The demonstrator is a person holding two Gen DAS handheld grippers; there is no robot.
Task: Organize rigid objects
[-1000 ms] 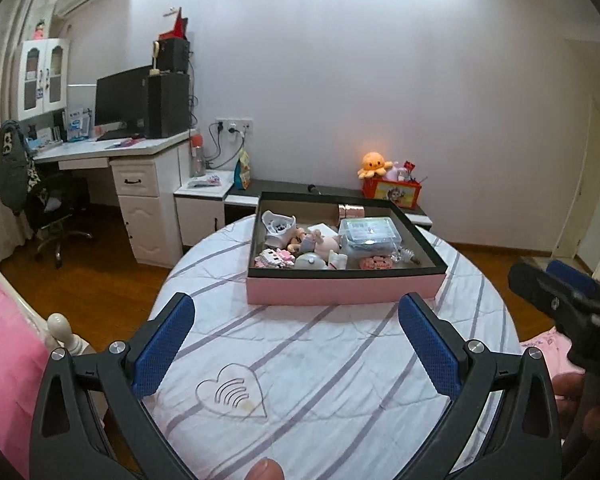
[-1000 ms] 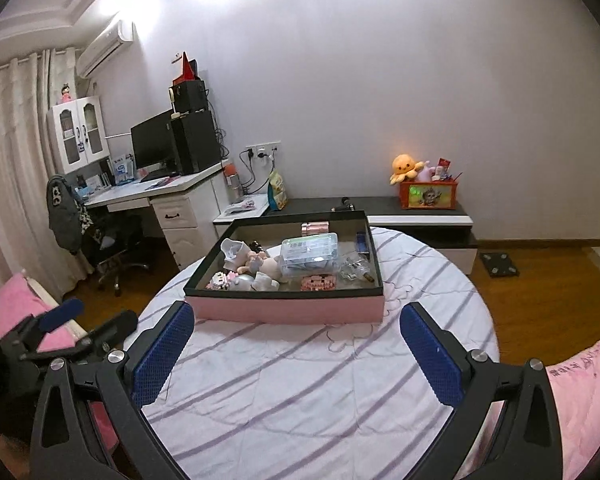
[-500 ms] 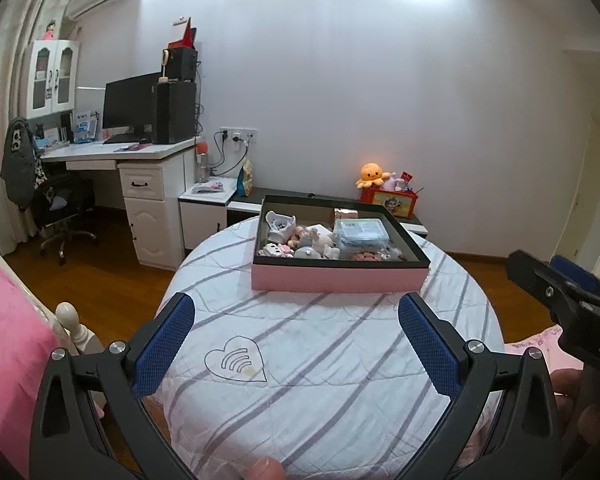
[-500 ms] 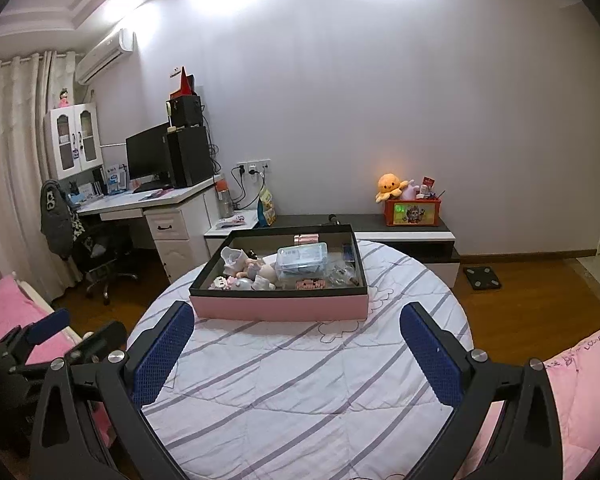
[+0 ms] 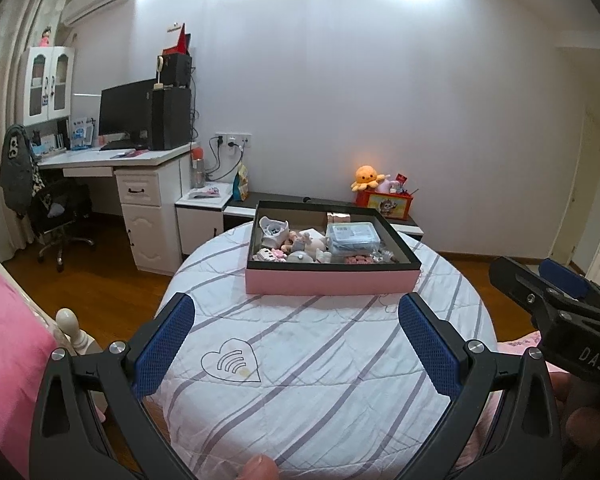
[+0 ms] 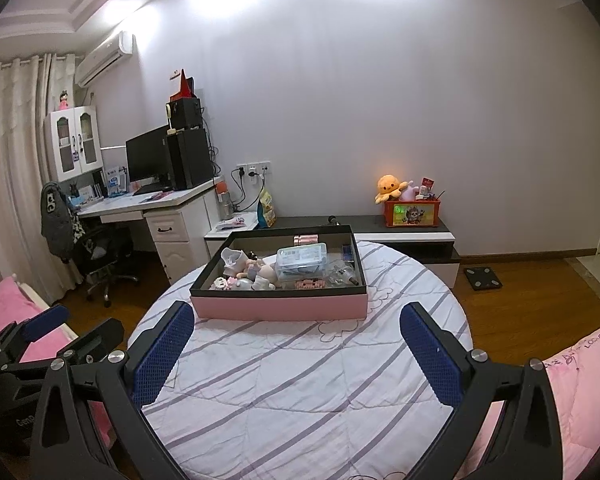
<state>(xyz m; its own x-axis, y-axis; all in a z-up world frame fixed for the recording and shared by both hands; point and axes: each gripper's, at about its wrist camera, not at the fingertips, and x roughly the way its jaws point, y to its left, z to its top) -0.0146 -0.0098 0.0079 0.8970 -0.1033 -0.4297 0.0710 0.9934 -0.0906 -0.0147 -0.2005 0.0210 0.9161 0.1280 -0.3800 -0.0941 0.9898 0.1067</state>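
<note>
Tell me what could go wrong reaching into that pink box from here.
The small toys lie crowded against the clear plastic case, so open fingers may snag a neighbour. The pink box rests on a soft quilt and might slide or tip if pushed. Both grippers, left and right, could collide.

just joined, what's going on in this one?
A person holds two grippers over a round table with a striped cover. Both the left gripper and right gripper are open and empty, short of the pink box of small toys and a clear plastic case. Nothing is grasped.
</note>
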